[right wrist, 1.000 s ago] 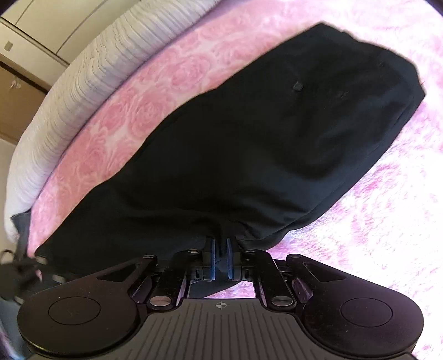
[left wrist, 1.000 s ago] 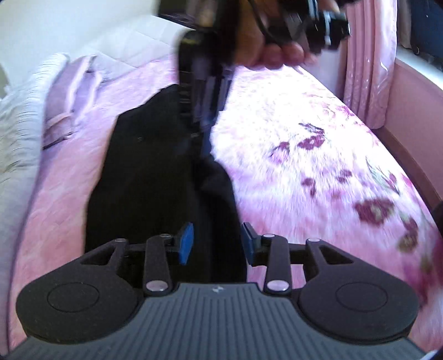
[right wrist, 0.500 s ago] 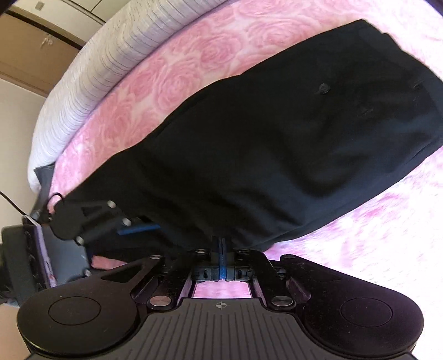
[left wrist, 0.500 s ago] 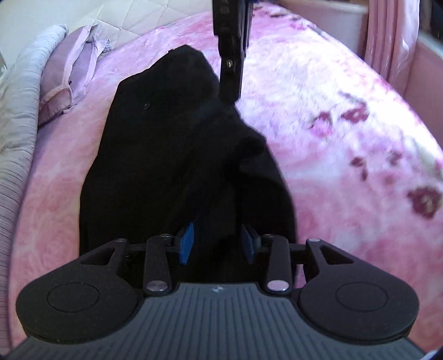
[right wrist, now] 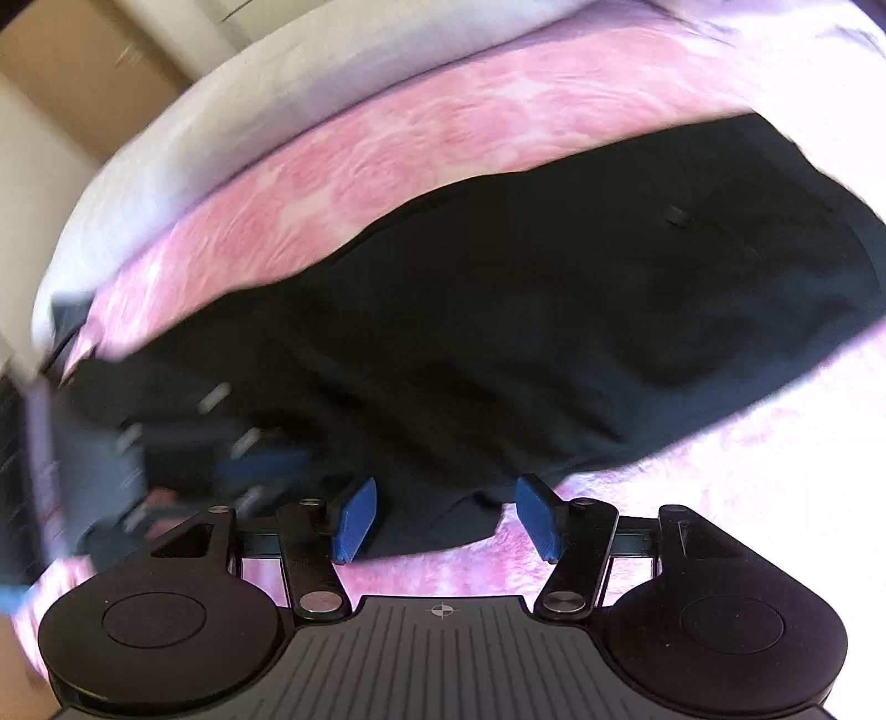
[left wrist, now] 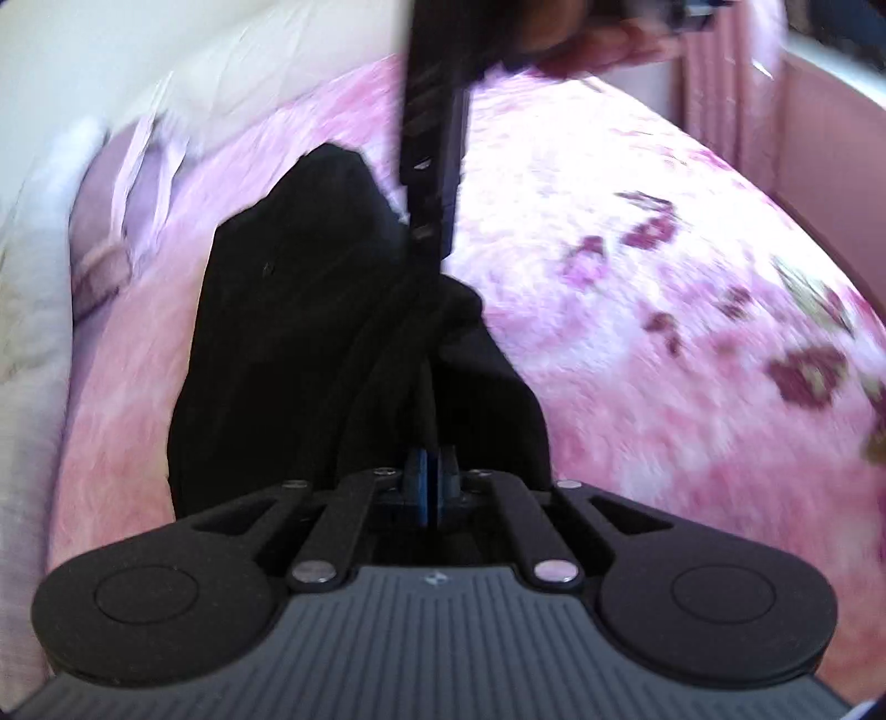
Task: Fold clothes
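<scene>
Black trousers (right wrist: 554,310) lie stretched along the pink bedspread (left wrist: 637,310), near a white quilt (right wrist: 232,127) at its edge. At one end of the trousers the left gripper (left wrist: 431,479) pinches the cloth, pads pressed together. The right gripper (right wrist: 446,518) is spread wide over the trousers' edge, gripping nothing.

left gripper (right wrist: 243,465): motion-blurred in the right wrist view
hand (left wrist: 581,39): cut off by the top edge
pillow (left wrist: 122,221): smeared
</scene>
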Motion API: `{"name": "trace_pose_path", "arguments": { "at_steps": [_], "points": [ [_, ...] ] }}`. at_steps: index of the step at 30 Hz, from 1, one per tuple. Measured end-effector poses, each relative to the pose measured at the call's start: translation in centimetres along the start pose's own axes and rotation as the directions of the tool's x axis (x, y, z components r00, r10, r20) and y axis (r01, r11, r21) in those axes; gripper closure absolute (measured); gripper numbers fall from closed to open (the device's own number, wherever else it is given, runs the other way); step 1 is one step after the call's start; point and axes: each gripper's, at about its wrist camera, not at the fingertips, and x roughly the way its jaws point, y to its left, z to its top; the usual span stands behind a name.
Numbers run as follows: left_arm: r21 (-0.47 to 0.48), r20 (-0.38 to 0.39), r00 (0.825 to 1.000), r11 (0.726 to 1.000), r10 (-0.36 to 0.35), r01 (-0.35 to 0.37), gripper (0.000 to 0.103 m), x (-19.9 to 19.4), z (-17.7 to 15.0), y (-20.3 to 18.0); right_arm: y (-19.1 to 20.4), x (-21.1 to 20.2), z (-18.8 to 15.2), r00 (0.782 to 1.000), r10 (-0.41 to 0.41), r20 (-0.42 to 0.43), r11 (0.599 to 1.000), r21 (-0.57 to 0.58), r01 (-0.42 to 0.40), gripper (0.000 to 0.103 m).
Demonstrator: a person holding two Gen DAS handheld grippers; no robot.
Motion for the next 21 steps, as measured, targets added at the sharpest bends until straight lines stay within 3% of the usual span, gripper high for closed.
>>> {"name": "trace_pose_path", "arguments": {
  "at_steps": [5, 12, 16, 17, 18, 21],
  "points": [
    [0.074, 0.018, 1.000, 0.997, 0.002, -0.003, 0.103, 0.3, -0.4, -0.9, -4.0, -0.4, -0.1, 0.997, -0.026, 0.072, 0.961, 0.276, 0.005, 0.043],
    [0.095, 0.036, 0.999, 0.995, -0.031, 0.027, 0.103, 0.6, -0.5, -1.9, -8.2, -1.7, 0.3, 0.971, -0.146, 0.187, 0.887, 0.459, 0.045, 0.043],
    [0.115, 0.044, 0.996, 0.991, -0.073, 0.068, 0.103, -0.1, -0.5, -2.3, -11.4, -0.5, 1.8, 0.954, -0.195, 0.230, 0.840, 0.541, 0.041, 0.043],
    [0.127, 0.044, 0.995, 0.988, -0.093, 0.087, 0.103, -0.3, -0.6, -2.5, -12.0, -0.5, 2.2, 0.943, -0.227, 0.242, 0.830, 0.555, 0.058, 0.050],
    [0.118, 0.038, 0.995, 0.989, -0.097, 0.092, 0.103, -0.3, -0.6, -2.4, -12.7, -0.6, 2.6, 0.939, -0.241, 0.246, 0.825, 0.562, 0.064, 0.076],
    [0.088, 0.016, 0.994, 0.991, -0.104, 0.102, 0.103, -0.2, -0.4, -2.0, -13.9, -1.0, 3.8, 0.930, -0.267, 0.252, 0.831, 0.548, 0.091, 0.091]
  ]
}}
